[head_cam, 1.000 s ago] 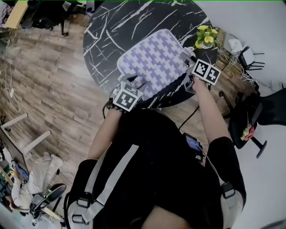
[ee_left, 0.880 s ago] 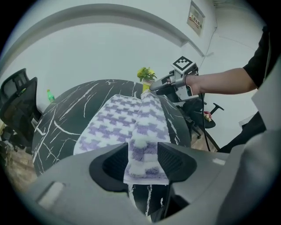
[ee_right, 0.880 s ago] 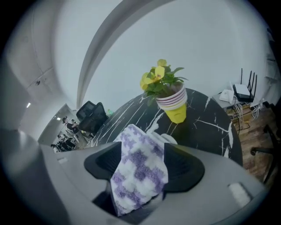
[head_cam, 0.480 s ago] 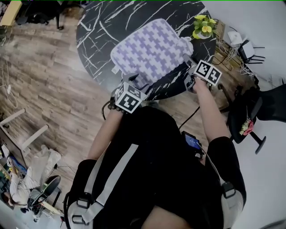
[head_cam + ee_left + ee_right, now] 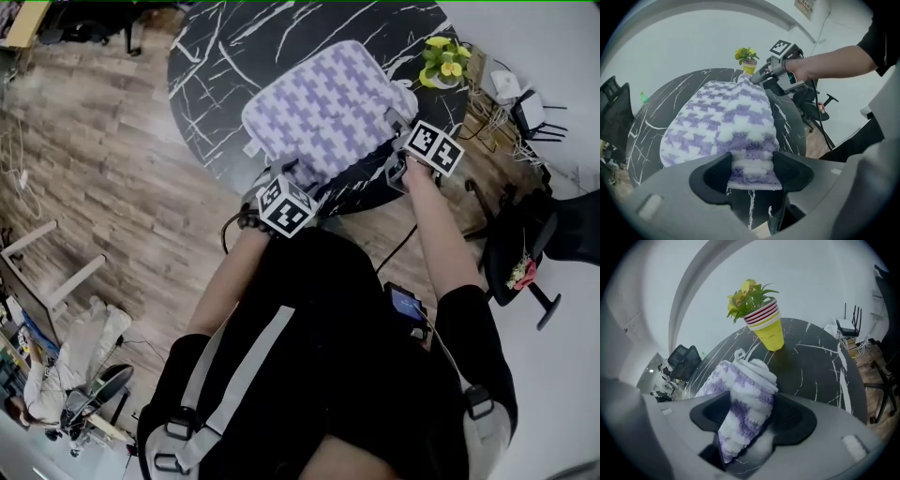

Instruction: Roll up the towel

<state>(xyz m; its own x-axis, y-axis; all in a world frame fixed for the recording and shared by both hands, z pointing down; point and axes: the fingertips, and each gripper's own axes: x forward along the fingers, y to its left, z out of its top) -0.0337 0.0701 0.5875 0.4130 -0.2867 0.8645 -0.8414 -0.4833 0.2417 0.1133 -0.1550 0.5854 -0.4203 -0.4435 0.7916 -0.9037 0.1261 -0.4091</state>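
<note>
Towel [image 5: 328, 103]: purple and white houndstooth, lies spread flat on the round black marble-pattern table [image 5: 216, 56], with its near edge at the table rim closest to the person. Both near corners sit in the grippers.

Left gripper [image 5: 752, 165]: jaws have just been opening. The near-left end of the towel is between them, and the pile touches both pads, so it is gripped across its width. The rest of the towel runs flat away from the jaws.

Right gripper [image 5: 747, 416]: clamped on the near-right corner. The cloth is bunched into thick folds and stands up between the pads, with a small hanging loop at the top of the bunch.

Both grippers point steeply down at the table edge, well apart from each other.

Potted plant [image 5: 771, 333]: yellow pot, red-striped rim, upright on the table near the right corner and clear of the towel.
</note>
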